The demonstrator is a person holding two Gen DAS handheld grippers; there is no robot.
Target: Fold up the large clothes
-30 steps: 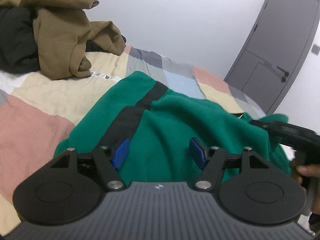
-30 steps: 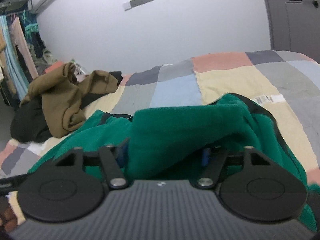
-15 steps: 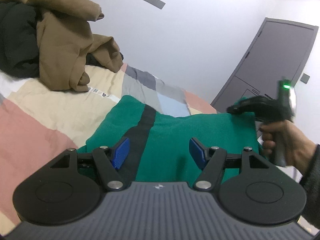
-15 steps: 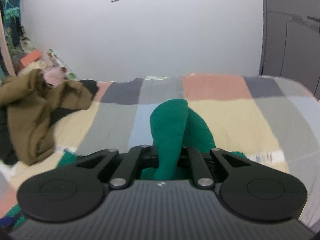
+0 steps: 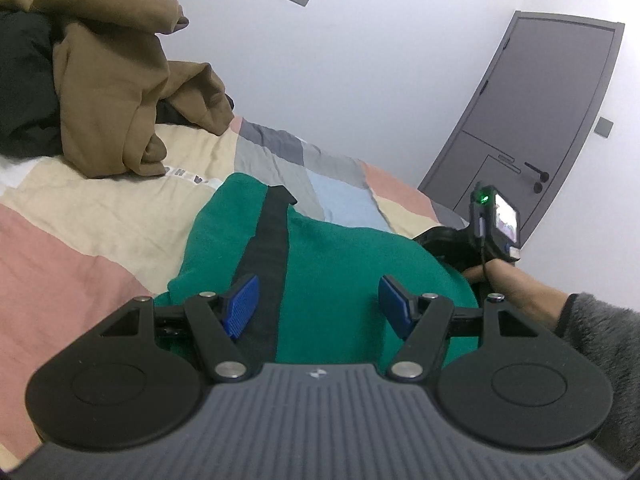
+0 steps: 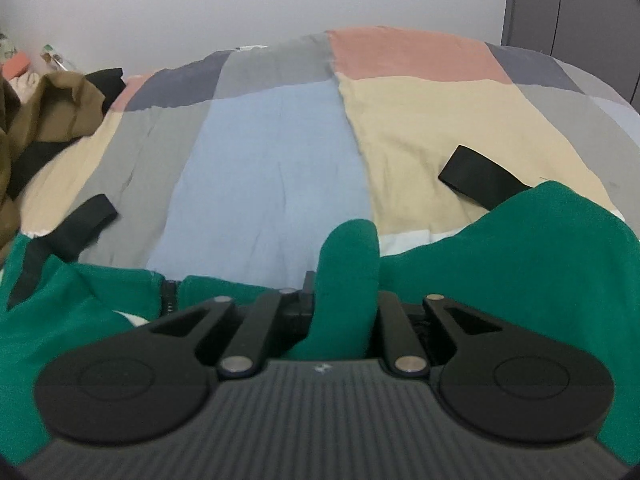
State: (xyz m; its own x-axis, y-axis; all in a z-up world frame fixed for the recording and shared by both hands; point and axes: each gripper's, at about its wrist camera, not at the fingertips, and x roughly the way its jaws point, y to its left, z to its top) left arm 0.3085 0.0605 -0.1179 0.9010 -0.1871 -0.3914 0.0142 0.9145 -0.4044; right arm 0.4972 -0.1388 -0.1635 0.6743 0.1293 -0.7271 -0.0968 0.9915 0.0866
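Right gripper [image 6: 347, 280] carried its pinched green jacket [image 5: 340, 264] fold toward bed's [image 6: 272, 168] far edge; left gripper [image 5: 316, 304] fingers released, nearer the near hem.

A white tag [image 5: 192, 176] on the quilt [image 5: 80, 216], just below the brown clothes [image 5: 112, 92], has dark letters, but they are too small to read.
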